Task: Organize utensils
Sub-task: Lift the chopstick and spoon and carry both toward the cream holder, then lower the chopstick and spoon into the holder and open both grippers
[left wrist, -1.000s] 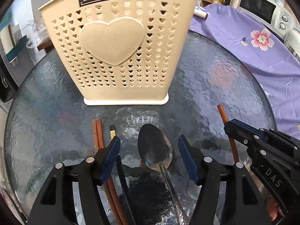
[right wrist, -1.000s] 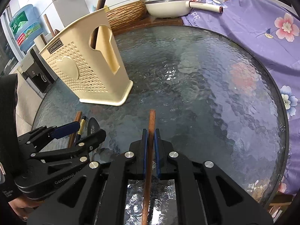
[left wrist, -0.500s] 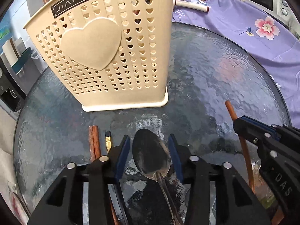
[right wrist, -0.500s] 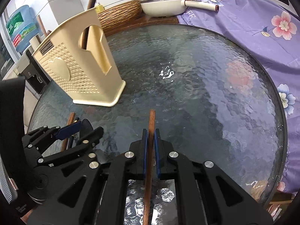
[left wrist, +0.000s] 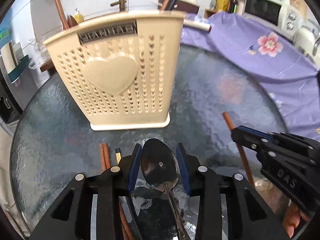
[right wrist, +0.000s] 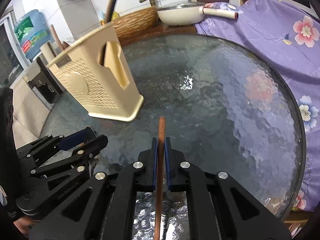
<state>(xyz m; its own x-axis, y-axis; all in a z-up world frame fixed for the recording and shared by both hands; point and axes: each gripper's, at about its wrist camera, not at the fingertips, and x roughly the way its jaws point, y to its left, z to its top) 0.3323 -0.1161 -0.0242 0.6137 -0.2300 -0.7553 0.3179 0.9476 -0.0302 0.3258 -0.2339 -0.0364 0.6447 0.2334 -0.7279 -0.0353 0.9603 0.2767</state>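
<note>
From the left wrist view, the left gripper had its fingers closed against the bowl of a metal spoon, whose handle ran back toward 6 o'clock. The cream utensil holder stood upright on the glass bench at 12 o'clock. Two wooden chopsticks and a dark, gold-tipped one lay on the bench at 9 o'clock, unsorted.

From the right wrist view, the right gripper pinched a single wooden chopstick between narrow fingers, pointing toward 12 o'clock. The holder sat at 10 o'clock, with a long dark handle apparently already standing in it, though the interior was hidden. Most of the sorting looked unfinished
</note>
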